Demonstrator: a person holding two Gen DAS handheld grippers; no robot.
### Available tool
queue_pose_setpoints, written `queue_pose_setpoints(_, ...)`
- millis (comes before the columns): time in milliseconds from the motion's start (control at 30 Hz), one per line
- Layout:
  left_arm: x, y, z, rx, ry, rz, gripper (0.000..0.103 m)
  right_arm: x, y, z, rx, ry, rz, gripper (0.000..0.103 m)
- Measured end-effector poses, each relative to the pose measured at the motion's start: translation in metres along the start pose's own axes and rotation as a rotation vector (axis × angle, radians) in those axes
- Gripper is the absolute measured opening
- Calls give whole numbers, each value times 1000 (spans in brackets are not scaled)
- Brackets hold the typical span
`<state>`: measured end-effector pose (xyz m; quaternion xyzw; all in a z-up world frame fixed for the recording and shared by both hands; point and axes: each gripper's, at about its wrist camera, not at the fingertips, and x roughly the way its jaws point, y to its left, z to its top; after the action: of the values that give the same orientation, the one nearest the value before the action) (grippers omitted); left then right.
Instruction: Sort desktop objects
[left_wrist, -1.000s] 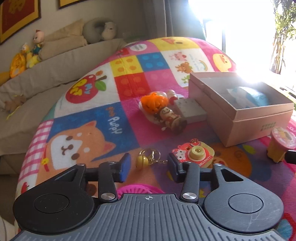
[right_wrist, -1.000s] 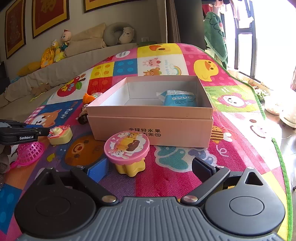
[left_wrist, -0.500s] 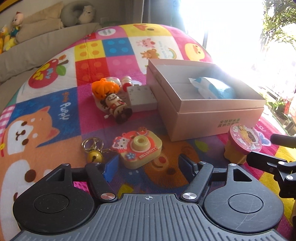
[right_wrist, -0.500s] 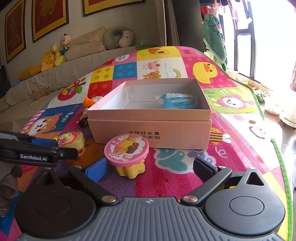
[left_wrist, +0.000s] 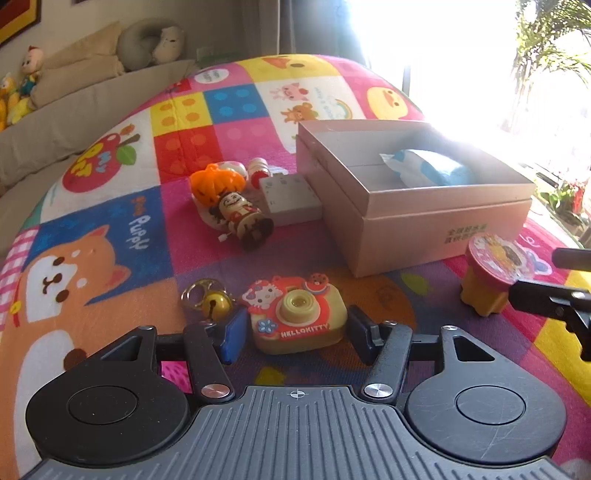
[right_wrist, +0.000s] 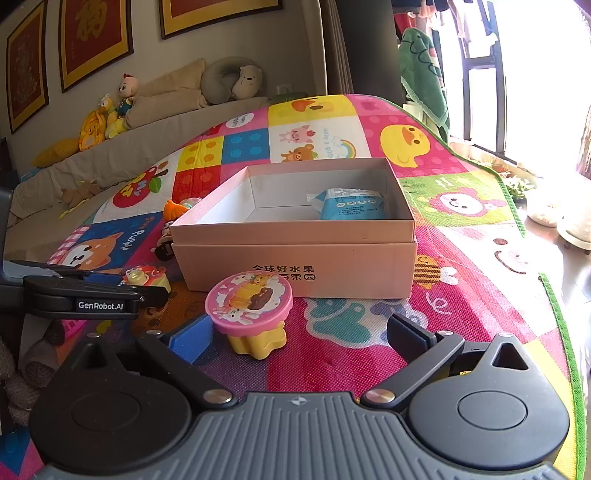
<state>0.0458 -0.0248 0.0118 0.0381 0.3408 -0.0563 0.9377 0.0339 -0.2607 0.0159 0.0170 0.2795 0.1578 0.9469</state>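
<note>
A patchwork cartoon play mat covers the surface — shiba puppy, duck, apple and bee panels. Behind it runs a beige sofa with a grey neck pillow holding a small bear plush, a doll with a quiff and yellow plush toys. Framed red-and-gold pictures hang on the wall — a green towel hangs by the bright window

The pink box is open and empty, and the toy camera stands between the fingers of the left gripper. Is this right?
Not quite: the pink box is open but not empty. The right wrist view shows a blue and white packet inside it. The toy camera does stand between the fingers of the left gripper, whose jaws are closing.
</note>
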Motion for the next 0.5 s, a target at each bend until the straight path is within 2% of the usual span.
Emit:
queue_pose_setpoints(133,-33,-3,-26,40,25,-69,62,0,1,0,-3,4,-5,102)
queue_pose_setpoints(200,-45,-4,-37,44,28,-74,64,1,1,0,-5,7,-7,102)
queue_pose_setpoints(400,-52,-5,-49,13,26,-70,97,4,4,0,-18,26,-14,102)
queue_pose_setpoints(500,-45,-8,-46,-4,43,-48,102,4,7,0,-35,32,-21,102)
